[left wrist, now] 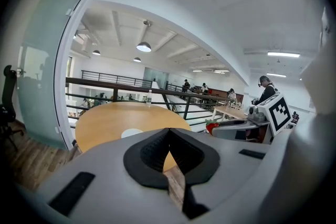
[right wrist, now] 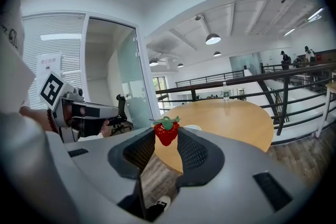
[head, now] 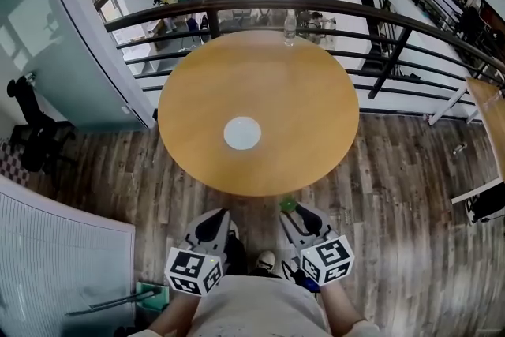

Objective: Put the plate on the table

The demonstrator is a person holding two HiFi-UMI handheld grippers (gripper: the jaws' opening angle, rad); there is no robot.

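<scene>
Closest in, both tools sit low in front of the person, short of the table's near edge. The left hand-held gripper (left wrist: 168, 132) has its jaw tips together with nothing between them, so it carries nothing. The right hand-held gripper (right wrist: 167, 135) is closed on a red strawberry (right wrist: 166, 131) with a green cap. It pinches the fruit at the very tips, probably so it can be set down without the jaws touching the surface. Beyond them, the round wooden tabletop (head: 268, 83) bears two things. The white plate (head: 241, 132) lies flat a little to the near side of centre, so its placing looks done and it seems the likely target for the fruit. A clear bottle (head: 289, 26) stands upright at the far edge. The table stands on a wood-plank floor (head: 394, 193) beside a dark railing (head: 379, 12). Past the railing, a lower office level with people shows.
</scene>
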